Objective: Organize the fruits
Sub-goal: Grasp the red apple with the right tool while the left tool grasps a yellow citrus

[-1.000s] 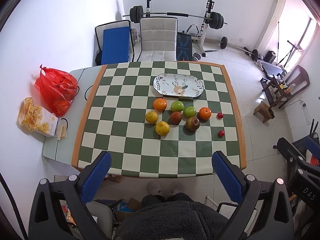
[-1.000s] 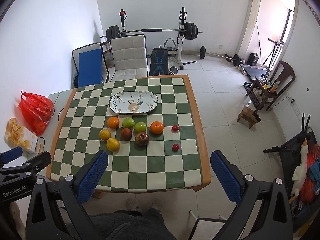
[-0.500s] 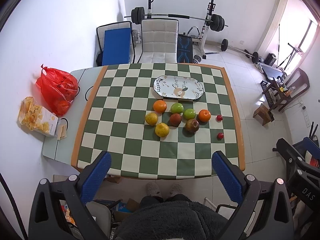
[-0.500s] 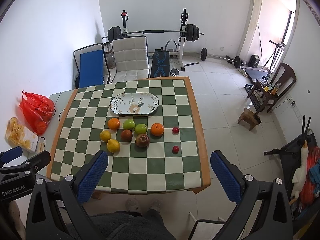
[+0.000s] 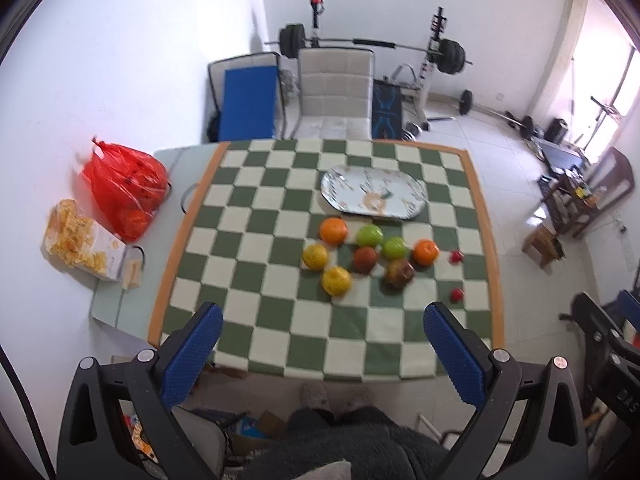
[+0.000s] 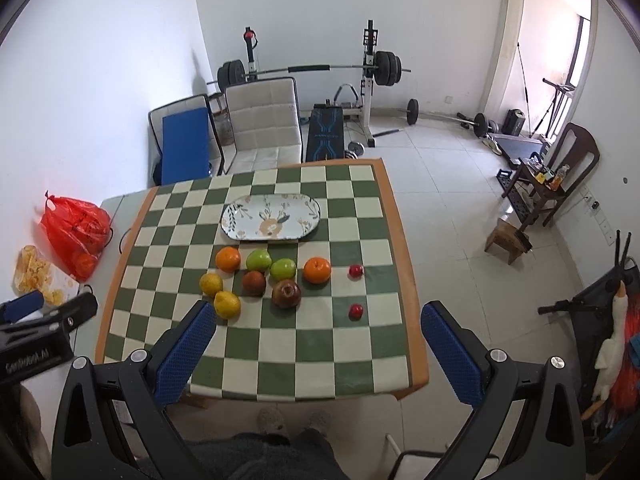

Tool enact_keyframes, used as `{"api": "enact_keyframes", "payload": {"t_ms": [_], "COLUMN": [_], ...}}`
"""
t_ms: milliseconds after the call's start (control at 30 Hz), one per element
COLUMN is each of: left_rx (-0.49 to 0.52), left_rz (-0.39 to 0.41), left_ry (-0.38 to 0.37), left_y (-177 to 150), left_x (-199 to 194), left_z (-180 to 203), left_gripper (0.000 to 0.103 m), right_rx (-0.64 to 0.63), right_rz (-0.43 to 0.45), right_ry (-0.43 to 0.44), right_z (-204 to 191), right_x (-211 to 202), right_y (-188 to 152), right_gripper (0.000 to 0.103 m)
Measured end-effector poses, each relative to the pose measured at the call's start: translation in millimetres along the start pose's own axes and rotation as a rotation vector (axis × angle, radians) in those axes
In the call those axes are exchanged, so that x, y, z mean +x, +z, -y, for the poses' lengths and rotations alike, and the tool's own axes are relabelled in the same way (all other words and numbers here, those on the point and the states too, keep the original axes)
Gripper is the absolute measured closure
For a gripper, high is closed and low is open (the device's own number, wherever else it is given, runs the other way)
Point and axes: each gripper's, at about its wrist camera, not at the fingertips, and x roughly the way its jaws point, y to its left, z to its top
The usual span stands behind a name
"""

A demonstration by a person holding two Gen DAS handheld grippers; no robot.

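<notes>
Both grippers, left [image 5: 322, 338] and right [image 6: 318, 336], hang high with jaws wide apart and empty; fruit [image 6: 286, 294] lies loose just near of the plate [image 6: 272, 222], so descend squarely over one piece.

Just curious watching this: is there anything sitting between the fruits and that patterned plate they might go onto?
Nothing visible. The plate lies bare just behind the fruit cluster, and the nearest orange and green apple face only open checkered tablecloth.
</notes>
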Motion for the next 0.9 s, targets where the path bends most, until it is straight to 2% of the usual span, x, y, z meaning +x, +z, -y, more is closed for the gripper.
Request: {"api": "enact_keyframes", "payload": {"t_ms": [67, 100, 200, 367, 533, 633, 700, 900], "left_rx": [-0.009, -0.012, -0.009, -0.012, -0.019, -0.017, -0.023, 0.008], "left_rz": [0.015, 0.021, 0.005, -0.106, -0.258, -0.353, -0.429, -0.584], "left_ry": [0.042, 0.071, 0.156, 0.218, 0.194, 0.162, 0.106, 0.037], "left_y": [6.9, 10.5, 21.3, 35.3, 49.6, 57.5, 61.3, 52.7], "left_x": [16.1, 26.3, 63.8, 135.2, 212.1, 264.7, 304.6, 388.8], "left_z": [-3.0, -4.8, -11.8, -27.6, -40.2, -45.8, -48.5, -43.9], "left_gripper": [0.0, 0.0, 0.0, 0.0, 0.0, 0.001, 0.002, 0.007], "right_rx": [0.002, 0.006, 0.018, 0.029, 0.053, 0.077, 0.114, 0.185], "right_rz": [-0.003, -0.012, -0.062, -0.198, -0.323, -0.359, -0.393, -0.477], "right_ry": [0.014, 0.028, 0.078, 0.136, 0.146, 0.118, 0.11, 0.054], "right_z": [2.3, 9.6, 18.3, 3.4, -21.3, -30.9, -36.4, -44.0], "right_x": [22.8, 38.3, 100.3, 199.0, 287.1, 331.3, 354.1, 409.8], "right_y": [10.8, -4.9, -12.3, -21.1, -40.6, -45.6, -47.6, -52.3], "right_gripper": [0.0, 0.0, 0.0, 0.0, 0.0, 0.0, 0.0, 0.001]}}
